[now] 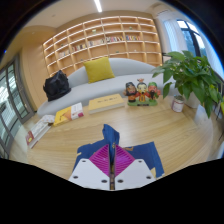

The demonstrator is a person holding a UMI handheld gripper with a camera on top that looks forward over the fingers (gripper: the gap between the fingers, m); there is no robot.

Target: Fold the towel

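Observation:
A blue towel point(146, 156) is pinched between my two fingers and drapes down on either side of them, with a fold standing up just ahead of the fingertips. My gripper point(112, 150) is shut on it, the magenta pads point(100, 158) pressed together along the middle line with blue cloth in the seam. The towel hangs above a wooden floor point(120, 125). Its lower part is hidden under the fingers.
Beyond the floor stands a grey sofa point(95, 90) with a yellow cushion point(98, 69) and a black bag point(56, 85). Books point(65, 114) lie on the floor to the left. Toys point(142, 94) and a potted plant point(190, 75) are to the right, shelves point(100, 40) behind.

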